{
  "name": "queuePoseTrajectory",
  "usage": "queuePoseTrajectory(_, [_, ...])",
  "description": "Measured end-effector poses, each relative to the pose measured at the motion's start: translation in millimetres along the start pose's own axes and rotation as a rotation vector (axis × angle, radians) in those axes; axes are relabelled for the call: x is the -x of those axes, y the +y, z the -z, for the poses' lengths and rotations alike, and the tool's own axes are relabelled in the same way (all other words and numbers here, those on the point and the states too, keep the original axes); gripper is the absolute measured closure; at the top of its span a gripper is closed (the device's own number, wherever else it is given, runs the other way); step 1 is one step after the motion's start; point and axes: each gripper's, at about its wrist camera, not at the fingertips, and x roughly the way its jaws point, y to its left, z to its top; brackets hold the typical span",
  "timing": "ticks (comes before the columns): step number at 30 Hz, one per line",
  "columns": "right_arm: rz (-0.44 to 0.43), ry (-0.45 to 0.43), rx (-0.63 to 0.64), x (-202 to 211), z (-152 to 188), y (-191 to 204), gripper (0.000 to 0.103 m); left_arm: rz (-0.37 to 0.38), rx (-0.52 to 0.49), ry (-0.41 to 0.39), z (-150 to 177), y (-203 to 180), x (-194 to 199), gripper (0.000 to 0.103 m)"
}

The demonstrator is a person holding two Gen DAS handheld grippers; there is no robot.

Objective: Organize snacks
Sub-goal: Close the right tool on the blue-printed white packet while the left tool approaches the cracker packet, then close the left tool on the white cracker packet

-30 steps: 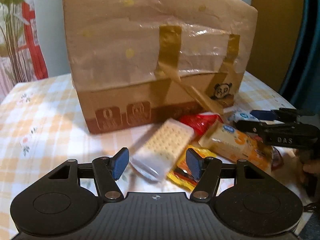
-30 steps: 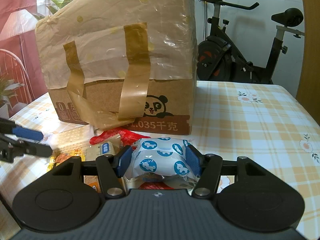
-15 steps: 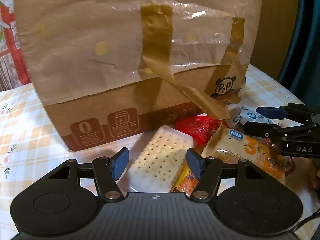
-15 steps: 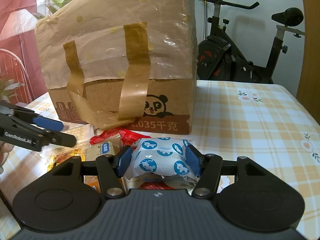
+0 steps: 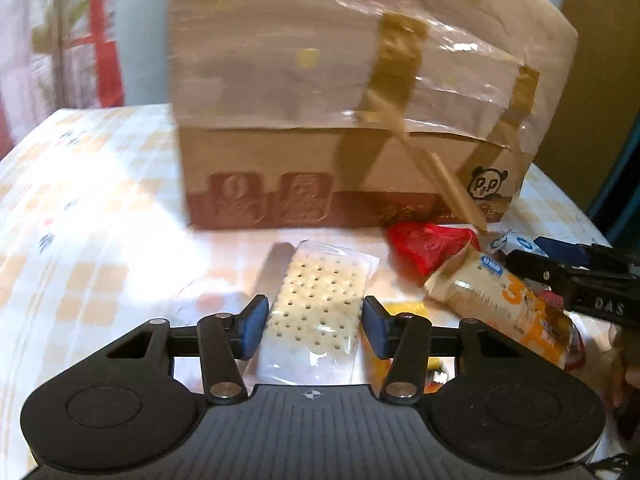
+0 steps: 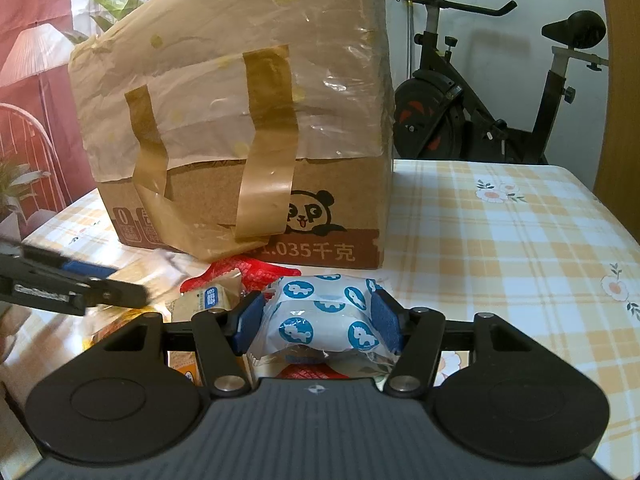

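Worktop covered with an orange-and-white checked cloth with small flower prints. Behind it, right wrist view: an exercise bike against a pale wall, a red curtain and green plant leaves at left.

A large cardboard box stands upright on the worktop, its upper half wrapped in clear film and strapped with brown tape; a panda logo is printed low on its front. The snacks lie in a loose pile just in front of it.

Left hand-held gripper: jaws closing, with a clear-wrapped cracker pack between the blue pads. The pack lies flat on the cloth, long axis pointing toward the box. Pads sit right at its edges; a firm pinch cannot be confirmed.

Right hand-held gripper: half-wide, clamped on a white pouch with blue round animal prints, both pads pressing its sides. The pouch sits above the other snacks.

Around: a red packet touching the foot of the box; a beige biscuit pack with an orange numeral between the two grippers; a yellow packet partly hidden under the left gripper's right finger. The box blocks everything behind it.
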Motion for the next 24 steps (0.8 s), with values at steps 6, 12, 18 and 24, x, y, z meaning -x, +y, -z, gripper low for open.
queuePoseTrajectory(6, [0.002, -0.008, 0.003, 1.8, 0.5, 0.7, 0.041, -0.062, -0.004, -0.02, 21.4, 9.0, 19.5, 0.049])
queuePoseTrajectory(12, [0.01, -0.004, 0.01, 1.3, 0.2, 2.6, 0.041, -0.08, 0.003, -0.032, 24.4, 11.5, 23.7, 0.049])
queuePoseTrajectory(18, [0.035, 0.005, 0.021, -0.8, 0.4, 4.4, 0.037, -0.084, -0.007, -0.037, 24.4, 8.3, 25.1, 0.049])
queuePoseTrajectory(24, [0.073, 0.016, 0.028, -2.9, 0.6, 5.2, 0.033, -0.107, -0.043, -0.039, 26.7, 1.0, 23.7, 0.049])
